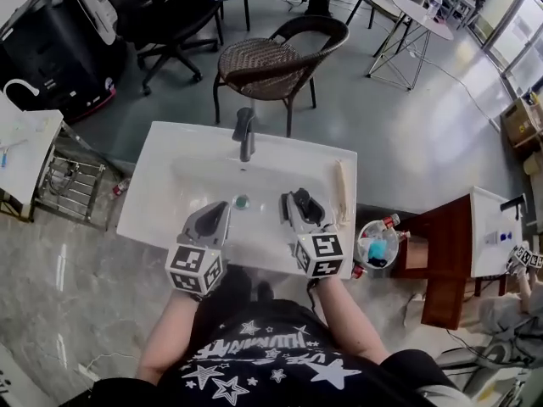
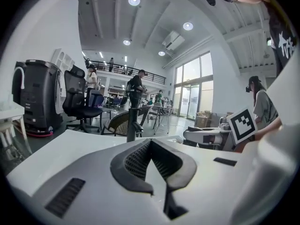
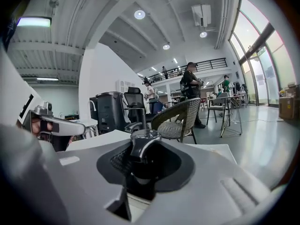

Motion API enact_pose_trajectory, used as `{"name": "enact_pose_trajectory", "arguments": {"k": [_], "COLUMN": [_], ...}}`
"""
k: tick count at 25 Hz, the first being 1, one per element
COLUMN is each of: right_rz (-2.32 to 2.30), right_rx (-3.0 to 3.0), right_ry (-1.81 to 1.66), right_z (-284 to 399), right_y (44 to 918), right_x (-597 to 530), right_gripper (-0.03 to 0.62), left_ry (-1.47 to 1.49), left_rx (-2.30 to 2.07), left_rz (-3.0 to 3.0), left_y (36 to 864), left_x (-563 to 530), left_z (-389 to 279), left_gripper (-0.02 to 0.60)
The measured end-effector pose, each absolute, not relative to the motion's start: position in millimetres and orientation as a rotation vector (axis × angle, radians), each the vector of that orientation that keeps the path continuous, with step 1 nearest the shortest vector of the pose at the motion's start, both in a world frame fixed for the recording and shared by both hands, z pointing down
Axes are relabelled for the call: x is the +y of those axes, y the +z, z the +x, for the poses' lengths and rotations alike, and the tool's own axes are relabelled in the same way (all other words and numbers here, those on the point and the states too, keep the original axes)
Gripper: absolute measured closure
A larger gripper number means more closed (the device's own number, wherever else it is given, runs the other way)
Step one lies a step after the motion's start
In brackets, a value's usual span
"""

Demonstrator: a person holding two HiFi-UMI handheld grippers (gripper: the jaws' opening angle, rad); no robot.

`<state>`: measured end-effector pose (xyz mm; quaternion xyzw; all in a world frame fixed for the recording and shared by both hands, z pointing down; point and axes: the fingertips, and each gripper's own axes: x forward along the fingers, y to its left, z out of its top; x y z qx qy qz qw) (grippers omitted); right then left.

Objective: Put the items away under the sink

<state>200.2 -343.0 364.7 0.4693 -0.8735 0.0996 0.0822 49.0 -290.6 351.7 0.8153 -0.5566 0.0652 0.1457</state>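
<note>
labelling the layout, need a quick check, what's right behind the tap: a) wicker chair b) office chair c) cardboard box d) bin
a: the wicker chair stands just past the tap, on the far side of the sink; the office chair is further off to the left.

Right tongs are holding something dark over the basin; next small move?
Probably draw the right tongs back past the front rim of the sink, then lower them: they're shut on a dark object above the basin, and it belongs underneath.
</note>
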Motion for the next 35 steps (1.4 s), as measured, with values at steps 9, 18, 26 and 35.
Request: {"name": "enact_pose_trajectory", "arguments": {"k": [9, 18, 26, 35], "right_rz": [1.247, 1.171, 1.131, 1.024], "right_rx": [-2.688, -2.716, -2.746, -2.767], "right_ry": [0.306, 0.224, 0.233, 0.301], "right_z": [180, 148, 89, 25], "right_y": [369, 355, 344, 361], "right_x": [-302, -266, -204, -100], "right_gripper": [0.505, 0.505, 0.505, 0.505], "left_ry": [0.206, 0.157, 0.139, 0.102], "left_rx": [-1.77, -1.792, -1.882, -1.921], "left_rz": [2.204, 2.194, 2.124, 2.039], "left_y": [353, 350, 345, 371], "left_x": [-226, -186, -102, 10], "left_z": [16, -6, -75, -133], "left_gripper": [0.574, 0.574, 0.574, 0.573]}}
